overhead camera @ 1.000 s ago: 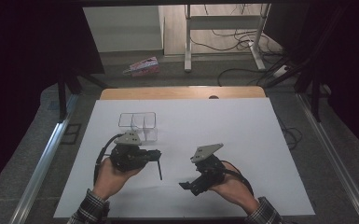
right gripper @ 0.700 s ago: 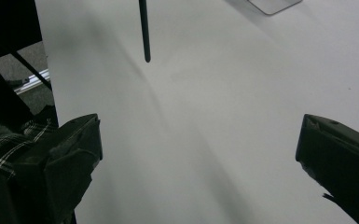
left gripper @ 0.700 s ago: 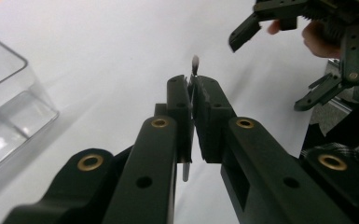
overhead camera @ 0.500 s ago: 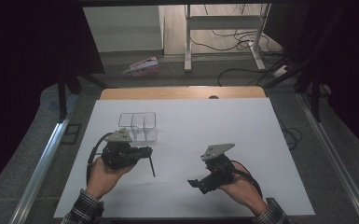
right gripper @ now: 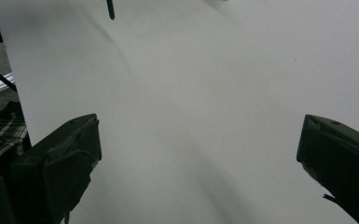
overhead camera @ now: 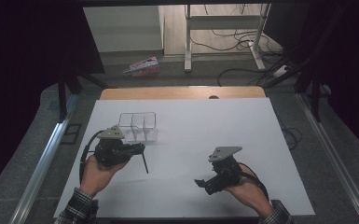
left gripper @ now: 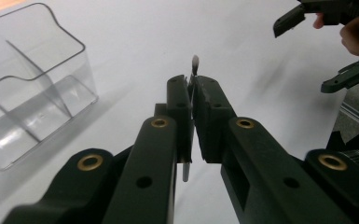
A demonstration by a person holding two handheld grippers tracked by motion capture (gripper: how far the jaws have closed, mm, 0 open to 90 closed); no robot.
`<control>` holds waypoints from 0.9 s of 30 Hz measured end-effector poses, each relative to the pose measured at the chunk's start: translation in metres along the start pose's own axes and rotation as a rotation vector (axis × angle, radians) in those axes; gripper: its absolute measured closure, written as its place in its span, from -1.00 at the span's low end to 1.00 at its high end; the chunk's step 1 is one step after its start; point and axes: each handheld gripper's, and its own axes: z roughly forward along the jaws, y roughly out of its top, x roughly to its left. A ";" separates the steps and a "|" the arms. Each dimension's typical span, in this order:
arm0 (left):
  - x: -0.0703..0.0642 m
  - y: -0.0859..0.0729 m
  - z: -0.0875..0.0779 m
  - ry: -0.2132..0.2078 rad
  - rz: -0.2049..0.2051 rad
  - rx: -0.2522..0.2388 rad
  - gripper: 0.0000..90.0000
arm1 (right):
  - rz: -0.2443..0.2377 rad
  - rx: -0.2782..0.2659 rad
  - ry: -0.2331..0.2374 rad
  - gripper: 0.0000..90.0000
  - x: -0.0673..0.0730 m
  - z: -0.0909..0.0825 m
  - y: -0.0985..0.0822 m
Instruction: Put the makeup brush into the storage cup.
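Note:
My left gripper [overhead camera: 141,148] is shut on a thin dark rod [overhead camera: 144,163] that slants down toward the white table [overhead camera: 196,135]. In the left gripper view the jaws [left gripper: 193,93] pinch the rod [left gripper: 195,61] near its middle, and its tip pokes out past them. A clear divided container [overhead camera: 138,126] stands just beyond this gripper, at the upper left [left gripper: 28,93] in the left gripper view. My right gripper [overhead camera: 204,184] hovers low at the front right, open and holding nothing. Its jaws [right gripper: 196,154] stand wide apart over bare table, with the rod's end [right gripper: 110,9] at the top.
A wooden strip [overhead camera: 182,92] borders the table's far edge. Beyond it are the floor, cables [overhead camera: 242,42], a metal stand [overhead camera: 186,42] and a small pink package [overhead camera: 142,66]. A metal rail [overhead camera: 46,158] runs along the left side.
My left gripper has carried the rod to the left, closer to the container's front. The right gripper has shifted slightly to the right and stays open.

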 end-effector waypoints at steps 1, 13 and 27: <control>0.001 0.000 -0.001 0.004 -0.002 -0.002 0.90 | -0.003 -0.002 -0.006 -1.00 -0.001 -0.001 -0.001; 0.016 0.000 -0.012 0.057 -0.030 -0.008 0.90 | 0.022 0.004 -0.074 -1.00 -0.009 -0.014 -0.015; 0.034 -0.003 -0.023 0.099 -0.070 -0.024 0.90 | 0.073 0.016 -0.165 -1.00 -0.026 -0.030 -0.038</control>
